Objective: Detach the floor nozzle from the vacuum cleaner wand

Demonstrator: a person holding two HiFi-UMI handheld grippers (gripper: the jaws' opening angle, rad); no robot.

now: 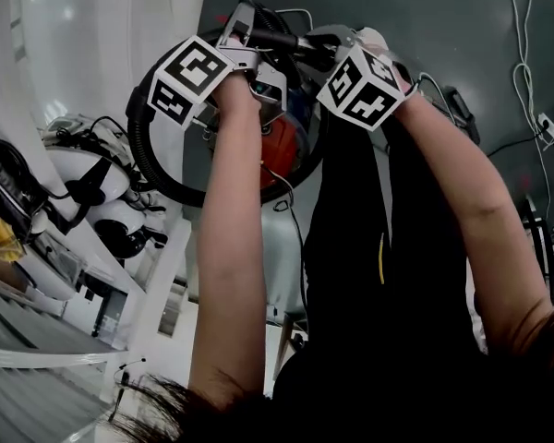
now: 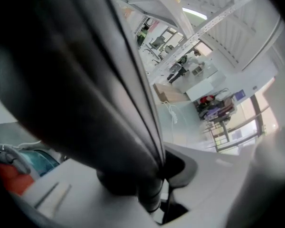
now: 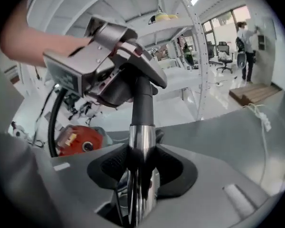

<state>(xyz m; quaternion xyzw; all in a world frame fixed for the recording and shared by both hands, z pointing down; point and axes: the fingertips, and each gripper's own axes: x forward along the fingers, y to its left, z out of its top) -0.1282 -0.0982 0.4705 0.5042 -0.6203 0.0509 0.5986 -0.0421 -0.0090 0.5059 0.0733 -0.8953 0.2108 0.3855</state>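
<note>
My right gripper (image 3: 141,175) is shut on the chrome wand (image 3: 141,141), which runs up between its notched black pads (image 3: 109,163). A dark plastic end piece (image 3: 143,96) sits on the wand's upper end. My left gripper (image 3: 111,63) clamps that piece from the left. In the left gripper view the same dark piece (image 2: 85,94) fills the frame and passes between the grey jaws of the left gripper (image 2: 156,194). In the head view the left gripper (image 1: 247,24) and right gripper (image 1: 328,42) sit close together on the black wand (image 1: 282,40). No floor nozzle head is clearly visible.
The red vacuum body (image 1: 279,146) lies below the grippers, with its black hose (image 1: 143,150) looping left. White shelving (image 1: 37,247) stands at the left. Cables (image 1: 526,72) trail on the grey floor. A person (image 3: 244,42) stands far back near a wooden pallet (image 3: 251,93).
</note>
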